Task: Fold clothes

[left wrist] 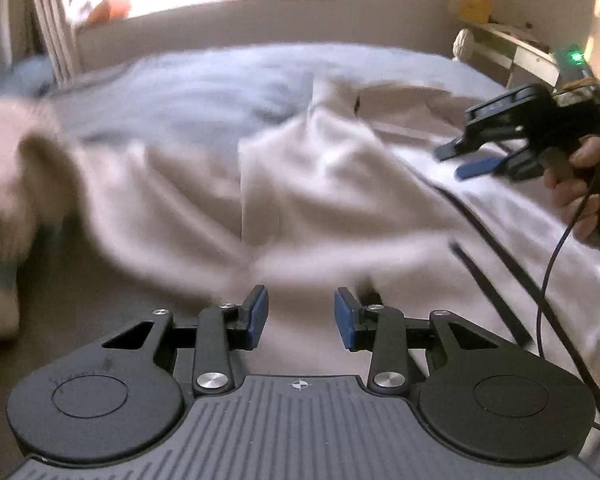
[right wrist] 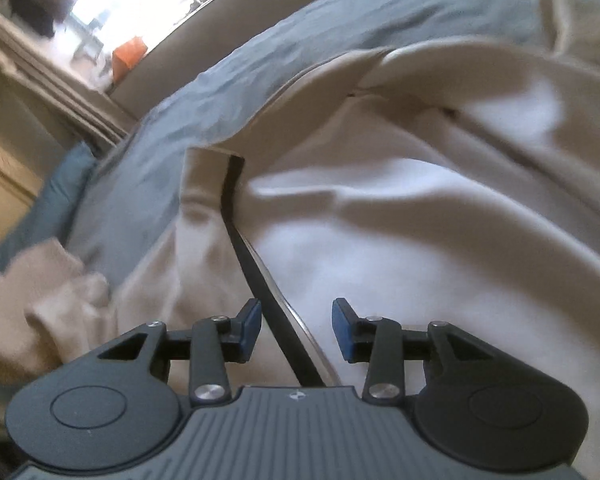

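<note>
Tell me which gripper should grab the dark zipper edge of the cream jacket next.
Right, probably. The right gripper is open with the zipper edge running between its fingers. The left gripper, also open, faces plain fabric of the cream jacket.

Cream garment point(left wrist: 332, 184) was soft matt cloth, fleecy, with a dark zipper strip point(right wrist: 256, 264). Bed sheet point(left wrist: 204, 88) was grey-blue woven cloth, matt, wrinkled. Left hand-held gripper point(left wrist: 300, 312) was matt black plastic with shiny metal rivets and blue rubbery pads point(left wrist: 260, 312); ribbed grey plastic base. Right hand-held gripper point(right wrist: 296, 330) looked the same
</note>
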Demonstrator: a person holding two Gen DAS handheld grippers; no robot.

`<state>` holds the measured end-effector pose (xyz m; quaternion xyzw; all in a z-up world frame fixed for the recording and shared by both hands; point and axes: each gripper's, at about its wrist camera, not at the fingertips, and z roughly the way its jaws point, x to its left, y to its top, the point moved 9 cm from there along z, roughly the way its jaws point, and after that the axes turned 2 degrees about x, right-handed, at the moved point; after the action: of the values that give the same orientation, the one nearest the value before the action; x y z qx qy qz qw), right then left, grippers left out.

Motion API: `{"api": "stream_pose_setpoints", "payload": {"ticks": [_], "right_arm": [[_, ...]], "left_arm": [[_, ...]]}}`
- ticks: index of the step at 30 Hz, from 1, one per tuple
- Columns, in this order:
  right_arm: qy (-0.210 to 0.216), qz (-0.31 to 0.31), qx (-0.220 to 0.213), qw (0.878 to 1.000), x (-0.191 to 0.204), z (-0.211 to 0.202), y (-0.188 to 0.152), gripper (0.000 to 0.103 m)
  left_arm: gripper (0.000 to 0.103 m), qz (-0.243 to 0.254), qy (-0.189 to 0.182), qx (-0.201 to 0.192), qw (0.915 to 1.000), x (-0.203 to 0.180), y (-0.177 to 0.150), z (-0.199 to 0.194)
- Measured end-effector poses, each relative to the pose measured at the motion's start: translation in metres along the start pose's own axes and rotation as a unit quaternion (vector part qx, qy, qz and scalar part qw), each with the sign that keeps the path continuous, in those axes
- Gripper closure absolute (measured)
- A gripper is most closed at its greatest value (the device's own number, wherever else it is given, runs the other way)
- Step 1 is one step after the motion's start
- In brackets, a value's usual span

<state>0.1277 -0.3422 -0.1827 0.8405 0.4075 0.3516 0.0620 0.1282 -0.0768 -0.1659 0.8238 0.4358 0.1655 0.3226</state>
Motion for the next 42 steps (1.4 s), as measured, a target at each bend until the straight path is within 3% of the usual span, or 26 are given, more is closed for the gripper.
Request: {"api": "stream_pose_setpoints", "payload": {"ticks": [4, 7, 11, 16, 19, 22, 25, 28, 36, 39, 41, 42], "right_arm": [[0.039, 0.042, -0.005, 0.998, 0.005, 0.027, 0.031, 0.061], [0.059, 0.063, -0.004, 0.996, 0.006, 0.042, 0.049, 0.061], [0.092, 0.09, 0.009, 0.992, 0.005, 0.055, 0.063, 0.061], [0.128, 0.092, 0.019, 0.987, 0.014, 0.07, 0.077, 0.06], [0.13, 0.081, 0.02, 0.988, 0.023, 0.083, 0.088, 0.058], [0.101, 0.076, 0.003, 0.992, 0.023, 0.097, 0.103, 0.055], [0.12, 0.091, 0.02, 0.988, 0.026, 0.119, 0.107, 0.045], [0.129, 0.102, 0.028, 0.986, 0.03, 0.128, 0.105, 0.045], [0.166, 0.128, 0.043, 0.977, 0.041, 0.132, 0.102, 0.053], [0.163, 0.131, 0.047, 0.977, 0.042, 0.133, 0.102, 0.064], [0.16, 0.119, 0.043, 0.979, 0.047, 0.127, 0.106, 0.083], [0.148, 0.102, 0.038, 0.983, 0.051, 0.122, 0.109, 0.084]], "left_arm": [[0.067, -0.003, 0.003, -0.021, 0.9998, 0.007, 0.041, 0.037], [0.067, -0.018, 0.014, -0.013, 0.9997, 0.016, 0.058, 0.066], [0.067, -0.044, 0.034, 0.029, 0.998, 0.028, 0.056, 0.098], [0.066, -0.073, 0.022, 0.054, 0.9956, 0.033, 0.051, 0.107], [0.066, -0.085, 0.008, 0.064, 0.9943, 0.039, 0.048, 0.11], [0.066, -0.097, -0.007, 0.071, 0.9928, 0.042, 0.05, 0.113], [0.066, -0.108, -0.016, 0.079, 0.9908, 0.044, 0.051, 0.115], [0.066, -0.114, -0.015, 0.089, 0.9894, 0.044, 0.051, 0.115], [0.066, -0.106, -0.008, 0.139, 0.9846, 0.044, 0.057, 0.121], [0.066, -0.099, -0.002, 0.159, 0.9824, 0.044, 0.06, 0.124], [0.066, -0.09, 0.007, 0.171, 0.9812, 0.042, 0.061, 0.125], [0.066, -0.086, 0.012, 0.176, 0.9806, 0.041, 0.062, 0.125]]}}
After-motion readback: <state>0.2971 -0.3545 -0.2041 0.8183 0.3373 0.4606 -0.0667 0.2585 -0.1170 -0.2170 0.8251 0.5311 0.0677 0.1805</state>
